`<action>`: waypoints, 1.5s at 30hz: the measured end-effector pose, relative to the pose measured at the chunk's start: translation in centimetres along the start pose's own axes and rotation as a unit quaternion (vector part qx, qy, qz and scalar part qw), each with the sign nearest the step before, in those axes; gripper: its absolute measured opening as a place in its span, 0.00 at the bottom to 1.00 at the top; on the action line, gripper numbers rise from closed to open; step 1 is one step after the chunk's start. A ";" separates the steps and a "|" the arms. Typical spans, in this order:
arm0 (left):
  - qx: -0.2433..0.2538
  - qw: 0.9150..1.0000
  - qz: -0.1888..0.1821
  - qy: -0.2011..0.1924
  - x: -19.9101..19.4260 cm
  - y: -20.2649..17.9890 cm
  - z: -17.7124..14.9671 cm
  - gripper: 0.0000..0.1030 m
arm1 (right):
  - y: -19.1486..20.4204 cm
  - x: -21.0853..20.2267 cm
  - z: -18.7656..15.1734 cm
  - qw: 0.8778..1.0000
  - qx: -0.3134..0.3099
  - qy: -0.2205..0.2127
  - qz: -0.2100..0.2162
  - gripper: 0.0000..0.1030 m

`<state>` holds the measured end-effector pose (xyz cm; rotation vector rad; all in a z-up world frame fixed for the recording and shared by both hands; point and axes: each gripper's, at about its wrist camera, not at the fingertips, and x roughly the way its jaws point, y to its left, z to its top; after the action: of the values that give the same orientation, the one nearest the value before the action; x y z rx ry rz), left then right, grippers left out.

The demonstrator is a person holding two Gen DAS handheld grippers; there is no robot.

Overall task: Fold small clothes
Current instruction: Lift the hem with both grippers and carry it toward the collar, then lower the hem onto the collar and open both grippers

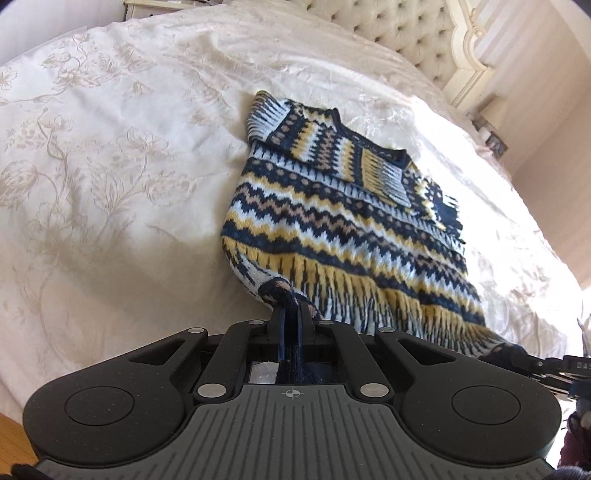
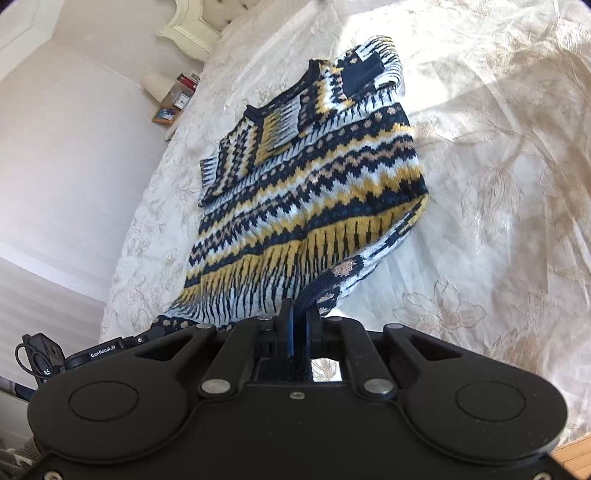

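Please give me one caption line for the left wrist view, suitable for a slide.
Left gripper shut on the hem corner of a patterned knit sweater lying on a cream bedspread.

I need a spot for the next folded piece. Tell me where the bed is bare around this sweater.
Widest bare bedspread lies on the left hand-held gripper side of the sweater, and beyond its collar toward the tufted headboard. The right hand-held gripper side has only a narrower strip before the bed edge.
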<state>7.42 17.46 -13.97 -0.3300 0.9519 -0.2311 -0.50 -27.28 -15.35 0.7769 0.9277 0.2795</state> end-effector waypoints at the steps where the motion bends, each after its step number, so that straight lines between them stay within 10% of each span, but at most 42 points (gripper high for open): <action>1: 0.000 1.000 -0.003 -0.006 -0.1 -0.1 0.5 0.05 | 0.2 -0.1 0.4 1.000 0.003 -0.007 0.004 0.12; 25: 0.019 0.991 -0.067 -0.112 7.0 -3.4 19.5 0.05 | 3.6 5.2 19.3 0.991 0.016 -0.126 0.038 0.12; 45: 0.009 0.999 -0.027 -0.031 21.0 -1.6 27.4 0.17 | 0.4 16.9 28.8 0.988 0.083 -0.110 -0.076 0.25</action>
<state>41.74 13.67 -14.53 -0.3445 0.8796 -0.2772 32.64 -31.80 -15.10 0.8664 0.8021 -0.0179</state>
